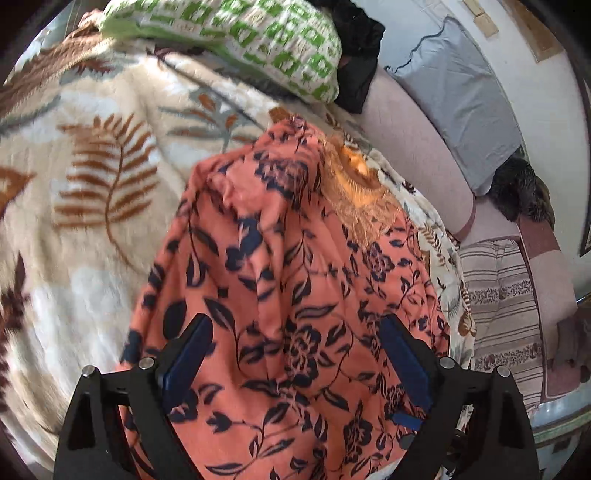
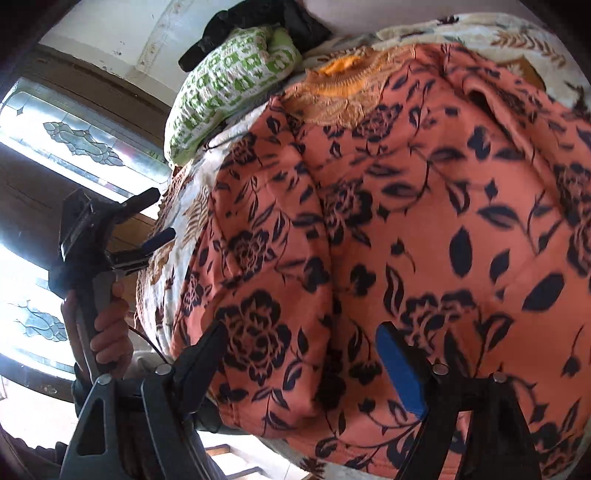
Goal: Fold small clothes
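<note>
A bed under a leaf-print blanket (image 1: 92, 184), with an orange floral garment (image 1: 280, 295) spread across it.

Folding looks barely begun: the garment lies rumpled and mostly open, no crisp fold visible. Its long axis seems to run from the near hem up to the lace yoke (image 1: 354, 184), which points toward the green-checked pillow (image 1: 240, 33). The left hand-held gripper (image 1: 295, 354) and right hand-held gripper (image 2: 303, 354) both hover with fingers apart, gripping nothing.
</note>
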Demonstrator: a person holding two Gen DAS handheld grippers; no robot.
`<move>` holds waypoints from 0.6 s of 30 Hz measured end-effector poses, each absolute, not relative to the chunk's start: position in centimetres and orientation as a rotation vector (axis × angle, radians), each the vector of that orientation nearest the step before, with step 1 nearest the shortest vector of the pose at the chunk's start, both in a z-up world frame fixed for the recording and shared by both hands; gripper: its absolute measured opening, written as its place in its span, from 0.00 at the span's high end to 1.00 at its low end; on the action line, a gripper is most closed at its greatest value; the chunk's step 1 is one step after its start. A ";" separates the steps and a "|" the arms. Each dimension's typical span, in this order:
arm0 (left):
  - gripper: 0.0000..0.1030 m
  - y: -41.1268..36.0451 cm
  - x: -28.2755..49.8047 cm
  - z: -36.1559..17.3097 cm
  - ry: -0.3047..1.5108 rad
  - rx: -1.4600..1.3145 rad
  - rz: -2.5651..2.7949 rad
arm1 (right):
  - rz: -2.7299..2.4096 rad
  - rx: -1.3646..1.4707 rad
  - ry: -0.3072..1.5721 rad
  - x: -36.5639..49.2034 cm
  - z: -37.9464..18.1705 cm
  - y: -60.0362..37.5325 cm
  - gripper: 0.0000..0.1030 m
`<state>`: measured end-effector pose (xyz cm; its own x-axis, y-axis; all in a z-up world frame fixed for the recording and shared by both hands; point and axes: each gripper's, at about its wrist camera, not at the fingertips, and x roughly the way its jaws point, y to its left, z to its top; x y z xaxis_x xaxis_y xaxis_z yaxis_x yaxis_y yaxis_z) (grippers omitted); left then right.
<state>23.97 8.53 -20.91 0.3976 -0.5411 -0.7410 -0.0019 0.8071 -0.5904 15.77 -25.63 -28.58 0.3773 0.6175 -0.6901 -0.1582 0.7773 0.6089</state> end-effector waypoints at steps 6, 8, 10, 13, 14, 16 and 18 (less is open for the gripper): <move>0.56 6.8 23.1 -25.1 1.236 -0.535 -0.307 | 0.562 0.460 1.198 15.7 -31.5 -24.0 0.93; 0.62 6.9 22.9 -25.0 1.222 -0.515 -0.299 | 0.611 0.442 1.144 14.7 -29.3 -23.8 0.95; 0.62 7.2 22.7 -25.3 1.217 -0.527 -0.293 | 0.609 0.405 1.080 12.7 -26.9 -24.1 0.95; 0.64 7.2 22.6 -25.3 1.216 -0.506 -0.282 | 0.509 0.360 1.086 11.9 -27.6 -24.8 0.92; 0.64 7.1 22.6 -25.0 1.216 -0.494 -0.277 | 0.472 0.327 1.126 12.3 -29.1 -24.7 0.92; 0.63 6.7 22.1 -24.2 1.210 -0.460 -0.261 | 0.417 0.328 1.210 13.1 -31.2 -25.2 0.92; 0.56 6.1 20.8 -22.7 1.171 -0.443 -0.273 | 0.464 0.444 1.134 12.5 -29.1 -27.1 0.92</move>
